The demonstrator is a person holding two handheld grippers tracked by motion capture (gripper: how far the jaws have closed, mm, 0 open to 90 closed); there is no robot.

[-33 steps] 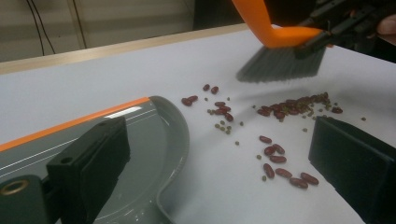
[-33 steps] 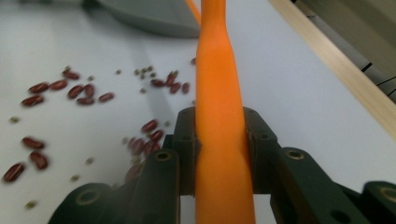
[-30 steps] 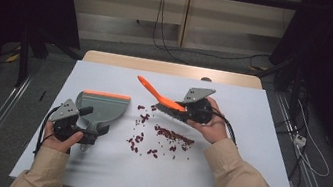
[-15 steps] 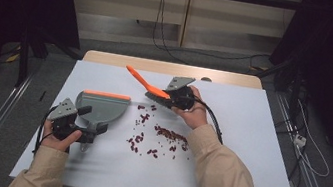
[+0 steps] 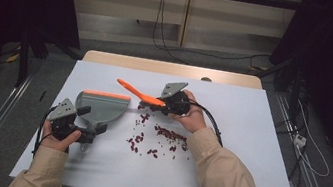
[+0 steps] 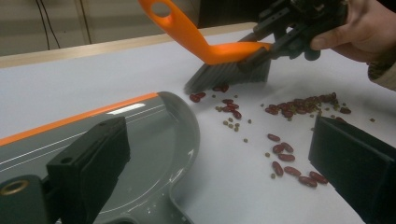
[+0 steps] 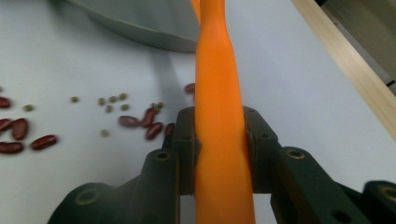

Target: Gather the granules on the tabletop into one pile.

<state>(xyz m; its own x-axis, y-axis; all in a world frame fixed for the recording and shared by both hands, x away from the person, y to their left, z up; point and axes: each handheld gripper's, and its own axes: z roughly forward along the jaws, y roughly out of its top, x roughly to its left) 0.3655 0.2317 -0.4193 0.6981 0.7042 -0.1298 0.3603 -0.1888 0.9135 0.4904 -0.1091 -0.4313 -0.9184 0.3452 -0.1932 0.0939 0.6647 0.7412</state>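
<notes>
My right gripper (image 5: 166,104) (image 7: 219,126) is shut on the orange handle of a small brush (image 5: 138,92) (image 7: 218,88). The brush's grey bristles (image 6: 229,74) rest on the table at the far edge of a scatter of red and small green beans (image 5: 162,137) (image 6: 289,106) (image 7: 140,122). A grey dustpan (image 5: 101,106) (image 6: 149,140) (image 7: 140,23) with an orange front lip lies flat to the left of the beans. My left gripper (image 5: 83,133) (image 6: 219,154) sits at its handle, its jaws wide apart. The left jaw is over the pan and the right jaw is clear of it.
The white tabletop (image 5: 248,137) has bare room to the right and along the front. Its far edge is a wooden strip (image 5: 168,68). Cables (image 5: 164,32) run on the floor beyond the table, and metal rails flank both sides.
My right hand carried the brush leftward, toward the dustpan, and lowered it until the bristles reached the table by the far beans. The left gripper and the dustpan stayed put.
</notes>
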